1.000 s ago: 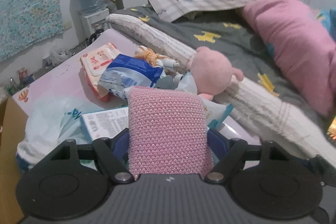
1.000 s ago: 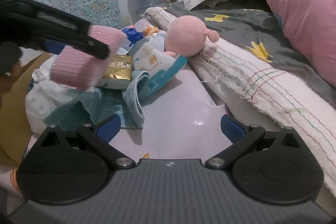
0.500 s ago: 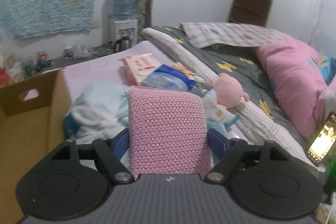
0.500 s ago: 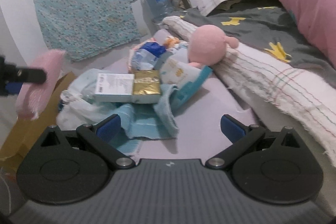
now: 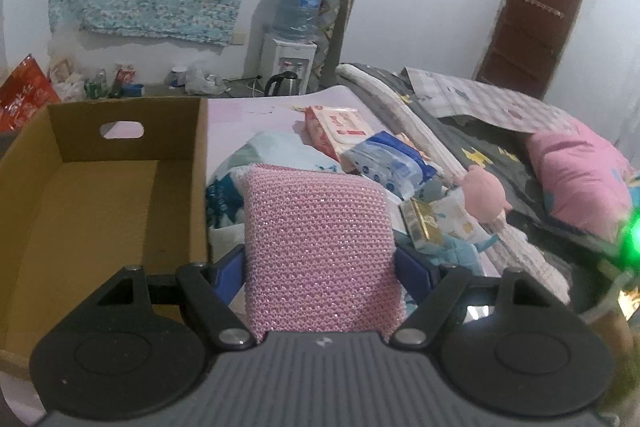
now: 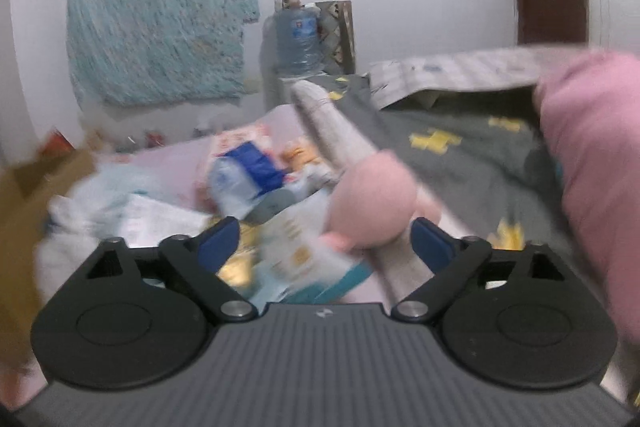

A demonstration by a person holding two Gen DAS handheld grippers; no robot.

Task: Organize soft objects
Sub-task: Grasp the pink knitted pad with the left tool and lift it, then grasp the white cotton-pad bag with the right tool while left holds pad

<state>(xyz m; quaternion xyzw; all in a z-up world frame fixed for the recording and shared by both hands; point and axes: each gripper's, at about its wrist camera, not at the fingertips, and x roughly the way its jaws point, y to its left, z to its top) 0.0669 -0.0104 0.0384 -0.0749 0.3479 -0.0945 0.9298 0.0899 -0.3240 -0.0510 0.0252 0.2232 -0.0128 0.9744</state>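
Observation:
My left gripper [image 5: 320, 263] is shut on a pink knitted sponge pad [image 5: 320, 247] and holds it in the air just right of an open cardboard box [image 5: 100, 195], whose inside looks bare. My right gripper [image 6: 324, 239] is open and empty, close above a pink plush toy [image 6: 372, 203] and a pile of soft packs [image 6: 248, 179]. The plush [image 5: 482, 193] and the pile [image 5: 384, 163] also show in the left wrist view. The right wrist view is blurred.
A rolled white blanket [image 5: 404, 107] borders a grey bedspread with yellow marks [image 6: 440, 131]. A large pink pillow [image 5: 576, 179] lies at the right. A water dispenser [image 5: 292, 39] and a kettle [image 5: 282, 85] stand by the far wall. A brown door [image 5: 532, 23] is behind.
My left gripper has risen and swung left with the pink pad, so the cardboard box fills its left side. My right gripper has moved forward toward the pink plush and stays open.

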